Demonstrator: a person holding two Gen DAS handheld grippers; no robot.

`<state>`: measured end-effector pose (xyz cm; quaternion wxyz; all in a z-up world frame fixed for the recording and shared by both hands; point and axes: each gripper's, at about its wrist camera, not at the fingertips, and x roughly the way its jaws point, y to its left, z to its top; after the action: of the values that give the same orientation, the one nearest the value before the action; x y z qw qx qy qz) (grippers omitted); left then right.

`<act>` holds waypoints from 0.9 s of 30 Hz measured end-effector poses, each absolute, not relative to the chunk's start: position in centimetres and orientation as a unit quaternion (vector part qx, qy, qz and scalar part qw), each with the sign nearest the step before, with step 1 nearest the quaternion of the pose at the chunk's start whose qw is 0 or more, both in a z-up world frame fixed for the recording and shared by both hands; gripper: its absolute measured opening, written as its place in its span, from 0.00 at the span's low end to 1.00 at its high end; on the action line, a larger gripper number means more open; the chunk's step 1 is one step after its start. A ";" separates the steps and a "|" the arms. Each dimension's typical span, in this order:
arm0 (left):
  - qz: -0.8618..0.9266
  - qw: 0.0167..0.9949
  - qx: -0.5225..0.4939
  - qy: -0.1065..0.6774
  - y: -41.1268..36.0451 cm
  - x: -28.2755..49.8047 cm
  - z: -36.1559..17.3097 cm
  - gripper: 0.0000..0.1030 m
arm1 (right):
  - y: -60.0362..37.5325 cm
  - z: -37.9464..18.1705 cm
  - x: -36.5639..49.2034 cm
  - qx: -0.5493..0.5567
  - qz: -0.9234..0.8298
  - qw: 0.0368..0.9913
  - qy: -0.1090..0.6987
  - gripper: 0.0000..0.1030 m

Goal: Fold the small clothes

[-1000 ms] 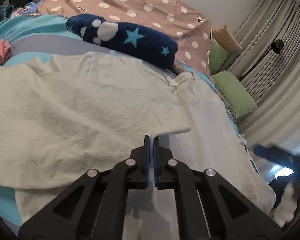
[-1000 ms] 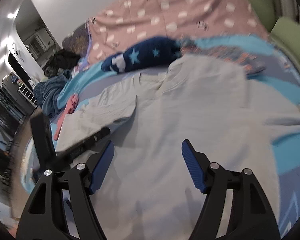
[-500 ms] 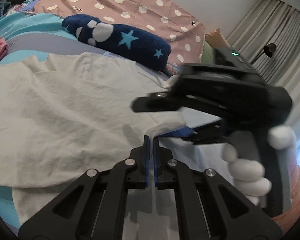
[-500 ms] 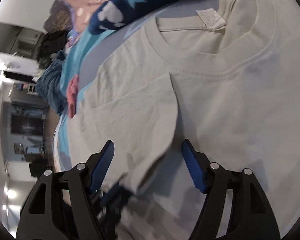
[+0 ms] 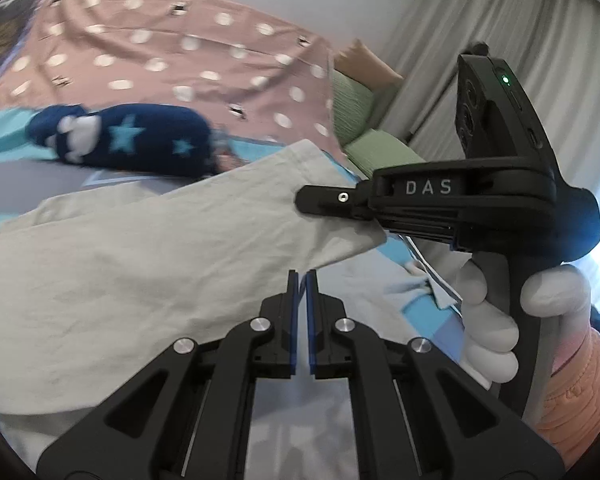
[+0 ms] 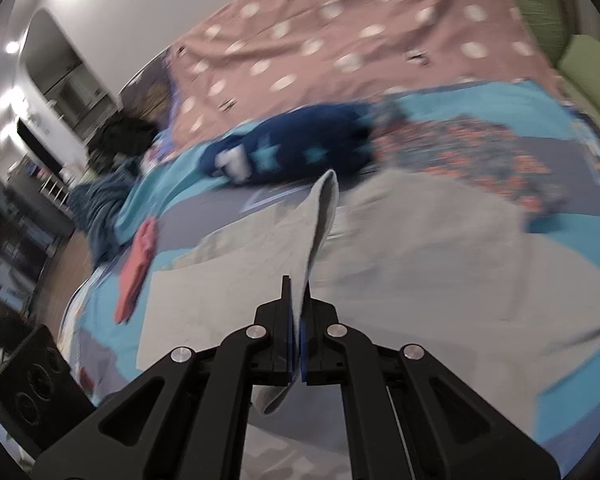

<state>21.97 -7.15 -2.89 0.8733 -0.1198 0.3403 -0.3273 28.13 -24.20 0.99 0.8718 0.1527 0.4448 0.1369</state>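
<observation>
A cream T-shirt [image 5: 140, 260] lies spread over the bed, with one edge lifted off the cover. My left gripper [image 5: 302, 277] is shut, and the raised hem meets its tips. In the left wrist view, my right gripper [image 5: 314, 200] comes in from the right, held by a white-gloved hand [image 5: 488, 320], and pinches the same raised edge farther along. The right wrist view shows my right gripper [image 6: 298, 286] shut on a fold of the T-shirt [image 6: 420, 264]. That fold stands up between the blue pads.
A navy star-patterned roll [image 5: 140, 140] lies behind the shirt, and a pink polka-dot duvet [image 5: 180, 52] lies beyond it. Green pillows [image 5: 380, 152] and curtains [image 5: 480, 8] are at the right. A coral garment [image 6: 138, 264] lies near the bed's left edge, by the floor.
The right gripper swung in over the shirt and its jaws closed on a fold. Both grippers rose and the shirt's edge came up off the bed with them.
</observation>
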 end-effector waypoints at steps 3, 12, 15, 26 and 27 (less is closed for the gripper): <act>-0.342 0.862 -0.102 0.361 -10.6 21.7 -3.9 0.03 | -27.9 -1.1 27.4 0.172 0.109 0.867 0.455 0.02; -0.324 0.847 -0.064 0.417 -14.4 21.7 -8.5 0.03 | -30.7 -6.7 27.1 0.150 0.086 0.853 0.492 0.02; -0.311 0.850 -0.060 0.422 -14.0 22.1 -8.9 0.04 | -31.1 -7.3 27.1 0.143 0.077 0.857 0.489 0.10; -0.271 0.857 -0.070 0.432 -10.8 22.1 -9.3 0.27 | -40.8 -7.0 23.2 0.220 0.006 0.859 0.462 0.43; -0.270 0.857 -0.069 0.434 -10.9 22.1 -9.5 0.27 | -41.9 -7.1 22.8 0.223 -0.006 0.860 0.459 0.43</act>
<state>22.14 -10.88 -9.49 0.8568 -0.0686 0.4338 -0.2702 22.83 -41.85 -7.12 0.8599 0.2225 0.4595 -0.0065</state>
